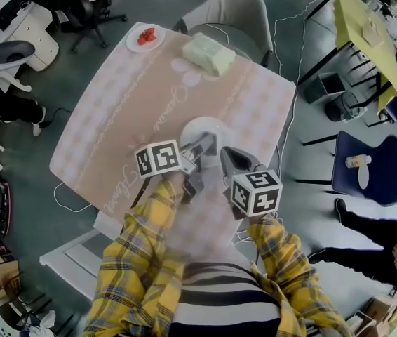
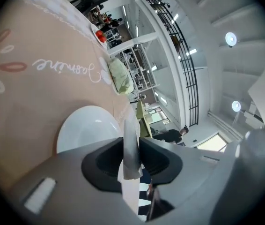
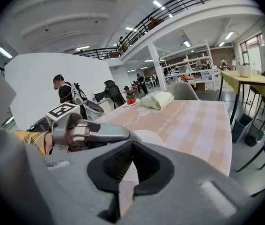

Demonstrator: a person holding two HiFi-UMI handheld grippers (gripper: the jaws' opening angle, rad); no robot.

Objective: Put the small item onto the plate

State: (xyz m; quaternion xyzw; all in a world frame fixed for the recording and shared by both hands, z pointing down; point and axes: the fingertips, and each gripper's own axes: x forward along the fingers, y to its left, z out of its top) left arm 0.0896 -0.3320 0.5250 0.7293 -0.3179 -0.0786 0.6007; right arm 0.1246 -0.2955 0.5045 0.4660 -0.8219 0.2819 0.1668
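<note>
A thin flat grey item (image 2: 131, 150) stands on edge between the pads of my left gripper (image 2: 132, 139), which is shut on it. Just beyond the jaws lies the white plate (image 2: 81, 128), near the middle of the table (image 1: 202, 127). In the head view the left gripper (image 1: 207, 146) reaches over the plate's near rim. My right gripper (image 1: 228, 159) hovers beside it on the right. Its jaws (image 3: 128, 146) are shut with nothing between them. The right gripper view shows the left gripper (image 3: 122, 136) low over the plate (image 3: 146, 137).
A pink checked cloth (image 1: 128, 111) covers the table. A small plate of red fruit (image 1: 146, 37) sits at the far left corner, a pale green package (image 1: 209, 53) at the far edge. A grey chair (image 1: 237, 9) stands behind the table; people sit at the right.
</note>
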